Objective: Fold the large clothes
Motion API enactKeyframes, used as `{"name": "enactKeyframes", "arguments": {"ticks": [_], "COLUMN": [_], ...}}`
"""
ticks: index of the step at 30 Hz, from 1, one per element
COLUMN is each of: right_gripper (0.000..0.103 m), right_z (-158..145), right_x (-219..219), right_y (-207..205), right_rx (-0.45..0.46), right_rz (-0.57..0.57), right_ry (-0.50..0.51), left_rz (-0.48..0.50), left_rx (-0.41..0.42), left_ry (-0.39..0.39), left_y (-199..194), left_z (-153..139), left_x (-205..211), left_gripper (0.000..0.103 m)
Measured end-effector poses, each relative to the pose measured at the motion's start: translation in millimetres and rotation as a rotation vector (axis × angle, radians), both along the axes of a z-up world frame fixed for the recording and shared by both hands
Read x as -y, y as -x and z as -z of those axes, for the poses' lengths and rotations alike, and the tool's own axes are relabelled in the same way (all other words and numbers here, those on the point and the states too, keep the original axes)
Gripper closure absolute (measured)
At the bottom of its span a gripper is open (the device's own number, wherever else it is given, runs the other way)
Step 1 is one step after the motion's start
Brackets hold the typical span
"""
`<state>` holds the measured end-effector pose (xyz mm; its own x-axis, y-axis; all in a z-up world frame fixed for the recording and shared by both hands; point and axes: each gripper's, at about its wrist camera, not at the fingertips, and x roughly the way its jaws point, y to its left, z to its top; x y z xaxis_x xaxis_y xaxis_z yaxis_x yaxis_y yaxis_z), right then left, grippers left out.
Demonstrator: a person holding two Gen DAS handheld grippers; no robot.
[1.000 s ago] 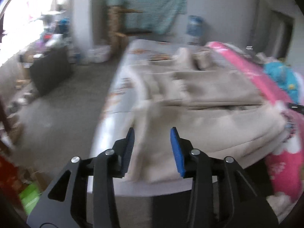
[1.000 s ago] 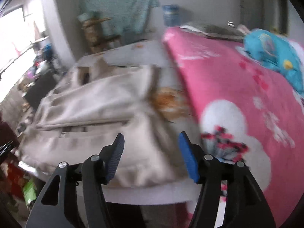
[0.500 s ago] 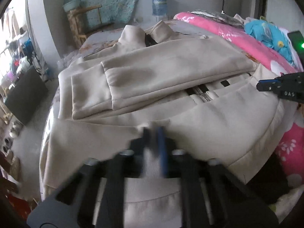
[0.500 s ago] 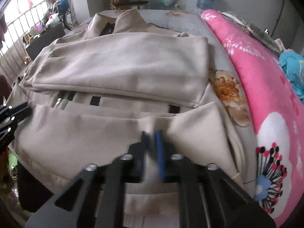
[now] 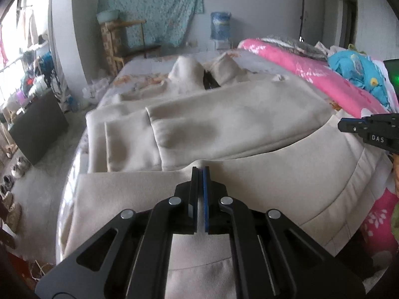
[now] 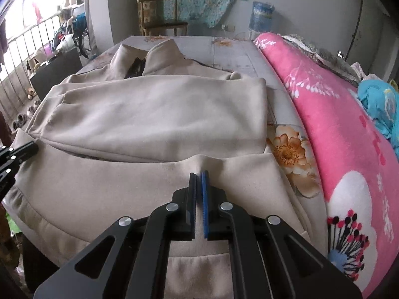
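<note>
One beige jacket [image 6: 159, 114] lay spread across the bed [image 6: 224, 52], collar away at twelve o'clock and hem nearest the cameras at six. Two sleeves were folded across its chest; in the left wrist view one cuff [image 5: 127, 144] sat at about nine o'clock of the garment.

Two grippers were in play, and both were clamped down. The left gripper [image 5: 199, 174] had its two fingers pressed together on a pinch of the jacket's lower front, the cloth puckering up just ahead of the tips. The right gripper [image 6: 198, 178] did the same, jaws squeezed tight on a ridge of beige fabric near the hem. In the left view the right gripper's tip poked in at three o'clock; in the right view the left one showed at nine o'clock. So the two grips sat well apart along the same hem.

One pink flowered blanket [image 6: 336, 129] ran along the bed at three o'clock of the jacket, touching the bedsheet's orange flower print [image 6: 289, 149]. One blue bundle of cloth [image 6: 379, 104] rested on the blanket. One water bottle [image 6: 261, 17] and one wooden chair [image 6: 159, 12] stood at twelve o'clock by the wall.
</note>
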<state>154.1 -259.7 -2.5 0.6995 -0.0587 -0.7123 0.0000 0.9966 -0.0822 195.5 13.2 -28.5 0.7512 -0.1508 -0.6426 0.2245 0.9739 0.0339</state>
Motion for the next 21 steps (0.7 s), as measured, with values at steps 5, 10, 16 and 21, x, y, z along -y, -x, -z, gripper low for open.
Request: {"name": "enactKeyframes", "arguments": {"ticks": [5, 10, 16, 21], "right_gripper": [0.099, 0.096, 0.079, 0.079], "right_z": [16, 25, -5, -22], "right_x": [1, 0, 22, -18], "right_y": [-10, -10, 12, 31], "right_rx": [-0.006, 0.035, 0.093, 0.117], "right_rz": [0.015, 0.023, 0.066, -0.136], "right_ry": [0.007, 0.040, -0.074, -0.157], "left_rz": [-0.008, -0.019, -0.023, -0.024], "left_rx": [-0.014, 0.007, 0.004, 0.004], "left_ry": [-0.072, -0.126, -0.136, -0.133], "left_y": [-6, -3, -3, -3], "left_z": [23, 28, 27, 27], "left_x": [9, 15, 16, 16], "left_gripper": [0.100, 0.099, 0.099, 0.099]}}
